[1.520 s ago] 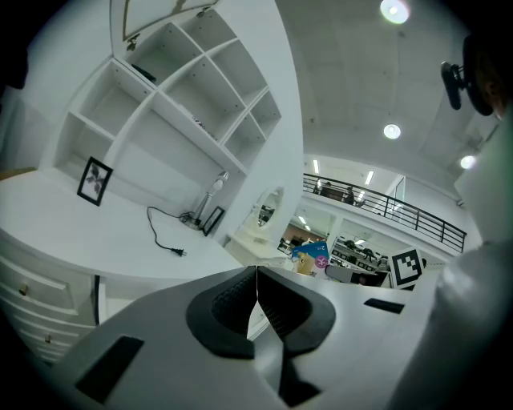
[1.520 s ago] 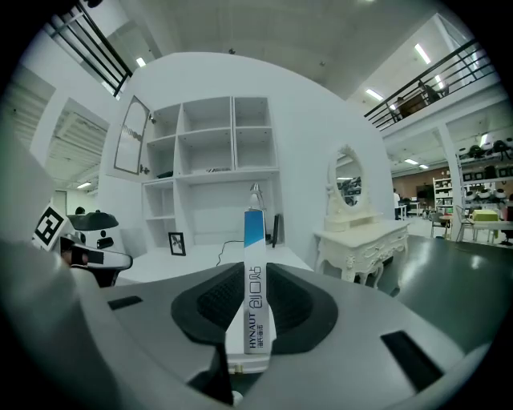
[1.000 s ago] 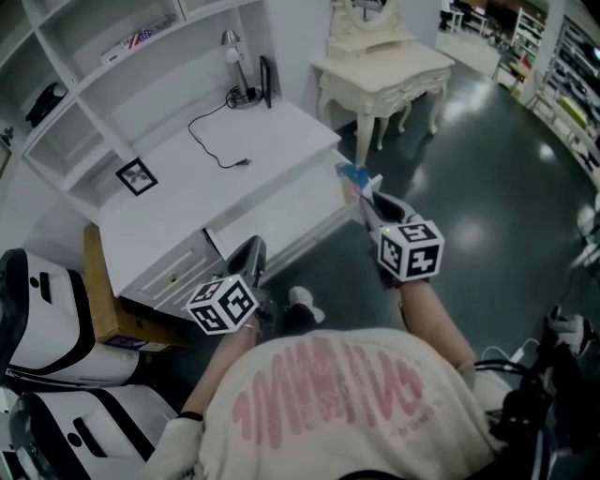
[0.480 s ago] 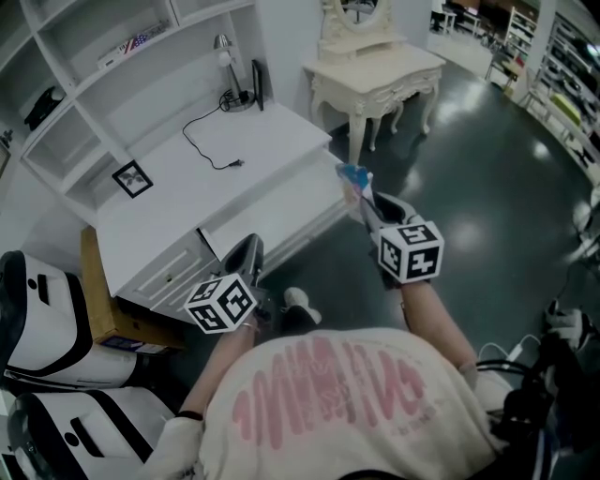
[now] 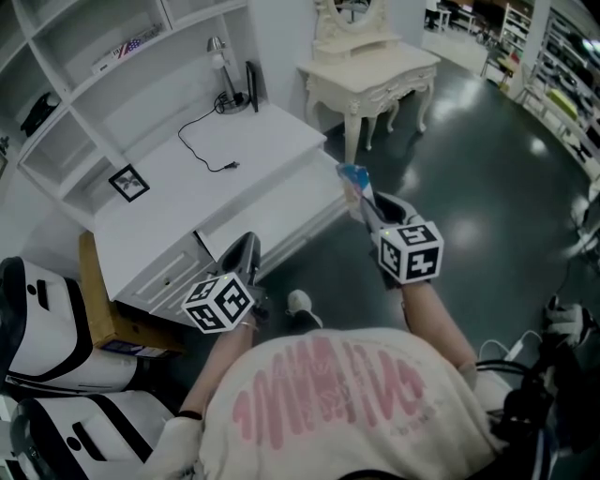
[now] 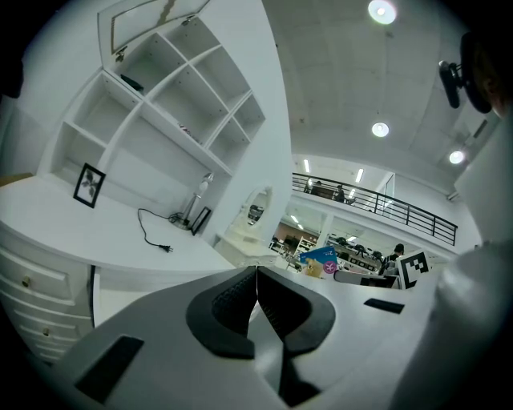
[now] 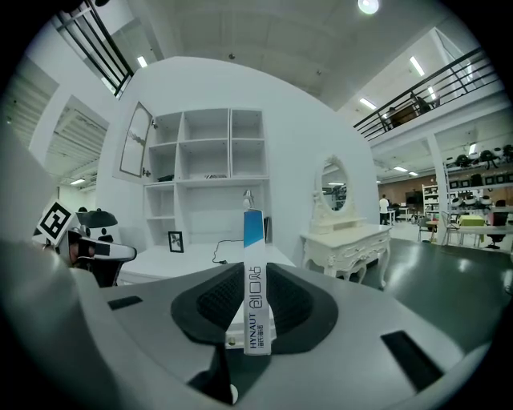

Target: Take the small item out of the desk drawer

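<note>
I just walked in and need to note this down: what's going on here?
A person stands facing the white desk with a gripper in each hand. The right gripper is clamped on a small blue-and-white box, held upright in the air, clear of the desk. The left gripper is shut with nothing between its jaws, held in front of the desk.

I'm getting even, cool overhead light from round white ceiling lamps (image 6: 381,11), 1 o'clock in the left gripper view. Soft glare patches on the dark glossy floor (image 5: 487,187), 2 o'clock in the head view. Heavy fisheye and black vignetted corners in both gripper views. Print on the slim white-and-blue box (image 7: 254,280) is sharp. Head view slightly soft, shadows faint.
</note>
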`<state>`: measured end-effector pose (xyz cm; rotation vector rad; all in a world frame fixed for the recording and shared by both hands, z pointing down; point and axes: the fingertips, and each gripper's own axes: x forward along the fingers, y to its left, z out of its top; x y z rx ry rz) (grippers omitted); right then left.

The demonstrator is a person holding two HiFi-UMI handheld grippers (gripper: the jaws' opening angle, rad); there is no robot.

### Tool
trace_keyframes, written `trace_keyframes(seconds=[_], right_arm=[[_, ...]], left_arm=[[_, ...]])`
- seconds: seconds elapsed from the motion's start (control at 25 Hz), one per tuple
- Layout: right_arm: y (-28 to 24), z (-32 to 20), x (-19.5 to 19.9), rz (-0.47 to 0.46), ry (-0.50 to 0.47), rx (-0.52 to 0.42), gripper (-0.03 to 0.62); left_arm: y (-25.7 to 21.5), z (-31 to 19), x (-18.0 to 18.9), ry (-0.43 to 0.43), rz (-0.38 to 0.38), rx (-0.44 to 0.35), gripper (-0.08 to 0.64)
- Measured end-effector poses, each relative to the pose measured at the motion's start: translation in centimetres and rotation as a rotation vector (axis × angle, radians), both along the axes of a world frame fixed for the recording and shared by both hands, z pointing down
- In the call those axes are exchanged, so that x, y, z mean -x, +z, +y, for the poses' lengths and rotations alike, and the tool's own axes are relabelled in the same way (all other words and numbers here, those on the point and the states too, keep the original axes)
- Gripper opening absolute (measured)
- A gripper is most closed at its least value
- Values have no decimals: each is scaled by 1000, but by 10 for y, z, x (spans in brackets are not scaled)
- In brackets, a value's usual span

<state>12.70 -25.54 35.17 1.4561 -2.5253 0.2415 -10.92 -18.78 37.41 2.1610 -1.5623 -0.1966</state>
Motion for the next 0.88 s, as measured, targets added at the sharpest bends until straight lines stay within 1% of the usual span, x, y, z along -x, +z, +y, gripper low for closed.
trace_keyframes(seconds=[0.52, 0.88], right_arm=[[6, -4, -4, 13, 23, 8, 95], [12, -15, -5, 18, 39, 13, 95]], left_arm=[[6, -5, 0, 8, 10, 7, 31], [9, -18, 3, 13, 12, 3, 31]])
